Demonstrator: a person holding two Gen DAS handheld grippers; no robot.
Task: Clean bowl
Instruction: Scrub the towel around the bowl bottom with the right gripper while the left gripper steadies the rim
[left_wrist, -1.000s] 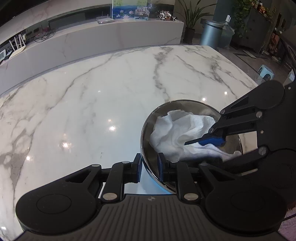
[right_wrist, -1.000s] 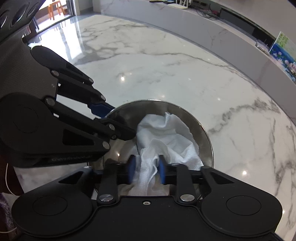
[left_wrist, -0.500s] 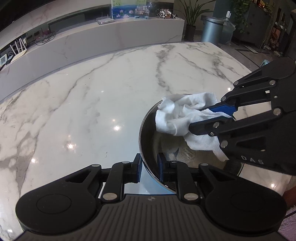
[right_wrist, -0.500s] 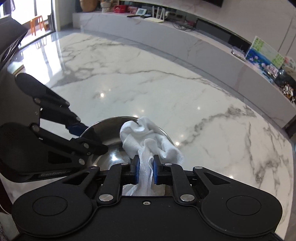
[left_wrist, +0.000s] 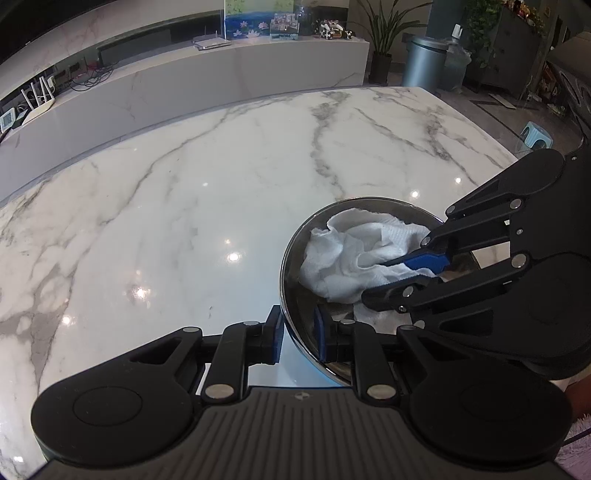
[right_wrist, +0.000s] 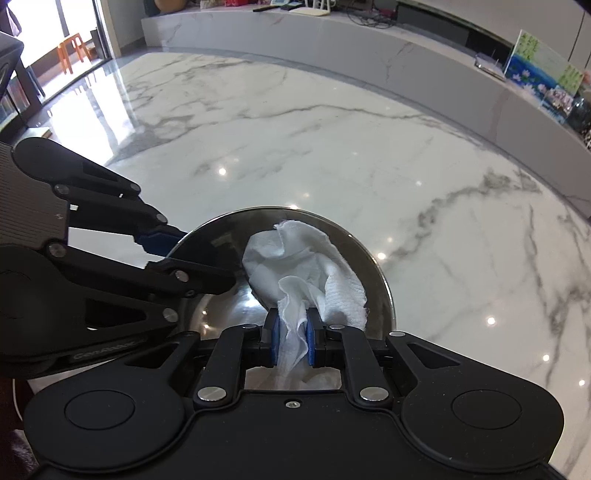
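Note:
A shiny steel bowl (left_wrist: 295, 280) sits on the white marble table (left_wrist: 184, 221). My left gripper (left_wrist: 298, 334) is shut on the bowl's near rim, one pad outside and one inside. My right gripper (right_wrist: 291, 334) is shut on a crumpled white cloth (right_wrist: 306, 266) and presses it against the inside of the bowl (right_wrist: 221, 295). In the left wrist view the cloth (left_wrist: 351, 258) fills the far half of the bowl and the right gripper (left_wrist: 410, 275) reaches in from the right. In the right wrist view the left gripper (right_wrist: 181, 247) holds the rim at the left.
A long marble counter (left_wrist: 221, 81) with a router, cables and framed pictures runs behind the table. A grey bin (left_wrist: 424, 59) and potted plants (left_wrist: 384, 22) stand at the far right. A small blue stool (left_wrist: 535, 134) stands on the floor beyond the table's right edge.
My right gripper had lifted the cloth above the bowl's rim half a second ago. It has come back down, and the cloth lies inside the bowl again. The left gripper has kept its hold.

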